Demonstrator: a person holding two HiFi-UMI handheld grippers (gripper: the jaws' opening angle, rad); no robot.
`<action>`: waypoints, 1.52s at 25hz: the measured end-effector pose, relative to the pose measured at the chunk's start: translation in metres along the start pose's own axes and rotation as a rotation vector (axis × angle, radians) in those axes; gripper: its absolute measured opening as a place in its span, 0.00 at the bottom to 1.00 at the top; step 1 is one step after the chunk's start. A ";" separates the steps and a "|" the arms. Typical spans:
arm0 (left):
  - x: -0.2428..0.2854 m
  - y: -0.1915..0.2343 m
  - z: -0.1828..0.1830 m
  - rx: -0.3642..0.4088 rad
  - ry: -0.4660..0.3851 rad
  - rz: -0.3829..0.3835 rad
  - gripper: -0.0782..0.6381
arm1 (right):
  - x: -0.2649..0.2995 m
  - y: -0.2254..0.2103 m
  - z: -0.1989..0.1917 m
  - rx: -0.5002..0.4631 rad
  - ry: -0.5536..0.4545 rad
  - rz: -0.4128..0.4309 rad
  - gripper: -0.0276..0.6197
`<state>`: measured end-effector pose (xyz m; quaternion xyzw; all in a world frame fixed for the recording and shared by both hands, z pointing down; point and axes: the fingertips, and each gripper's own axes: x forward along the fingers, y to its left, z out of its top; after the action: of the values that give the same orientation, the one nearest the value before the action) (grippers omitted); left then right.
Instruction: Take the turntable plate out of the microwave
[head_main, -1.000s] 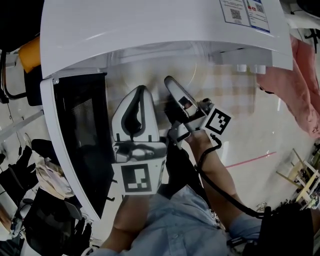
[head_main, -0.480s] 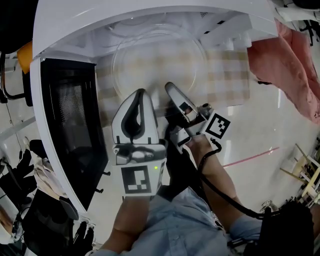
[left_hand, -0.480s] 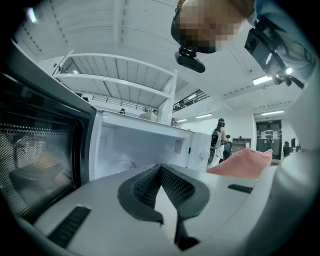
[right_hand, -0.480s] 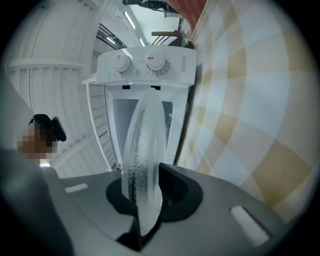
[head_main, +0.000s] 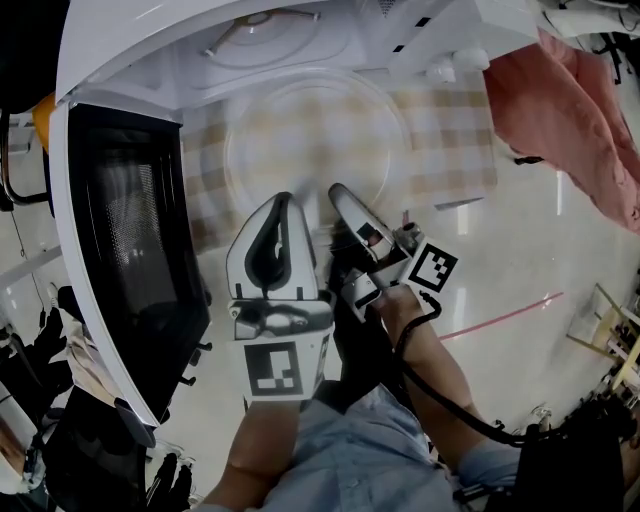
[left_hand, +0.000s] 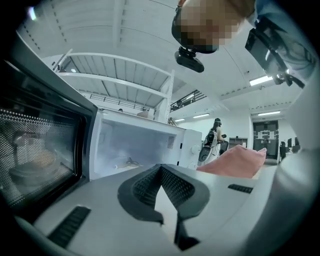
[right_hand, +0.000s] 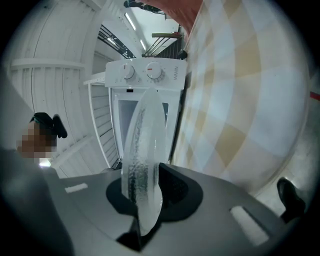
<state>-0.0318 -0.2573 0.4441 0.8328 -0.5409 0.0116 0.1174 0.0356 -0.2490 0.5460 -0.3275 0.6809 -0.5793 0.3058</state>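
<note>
Comparing with a second ago, the clear round glass turntable plate (head_main: 315, 140) has come out from under the roof of the white microwave (head_main: 130, 40). It now hangs wholly in front of the microwave's open cavity, above the beige checked cloth (head_main: 455, 140) spread there. The right gripper (head_main: 340, 195) is clamped on the plate's rim farthest from the microwave. The left gripper (head_main: 280, 205), alongside, has its jaws together on nothing. The microwave's dark-windowed door (head_main: 120, 240) stands open. Judgement: extraction is effectively complete, and only a safe set-down remains.
</note>
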 end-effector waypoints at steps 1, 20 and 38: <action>-0.001 -0.001 -0.001 0.001 0.001 -0.002 0.12 | -0.002 -0.001 -0.001 -0.001 -0.001 -0.002 0.09; -0.005 -0.011 -0.010 0.011 0.019 -0.026 0.12 | -0.021 -0.018 -0.006 -0.029 0.012 -0.087 0.10; -0.005 -0.022 -0.011 0.028 0.005 -0.048 0.12 | -0.031 -0.026 -0.024 -0.127 0.144 -0.209 0.14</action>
<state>-0.0132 -0.2419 0.4497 0.8470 -0.5203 0.0187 0.1074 0.0372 -0.2134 0.5759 -0.3729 0.6985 -0.5858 0.1731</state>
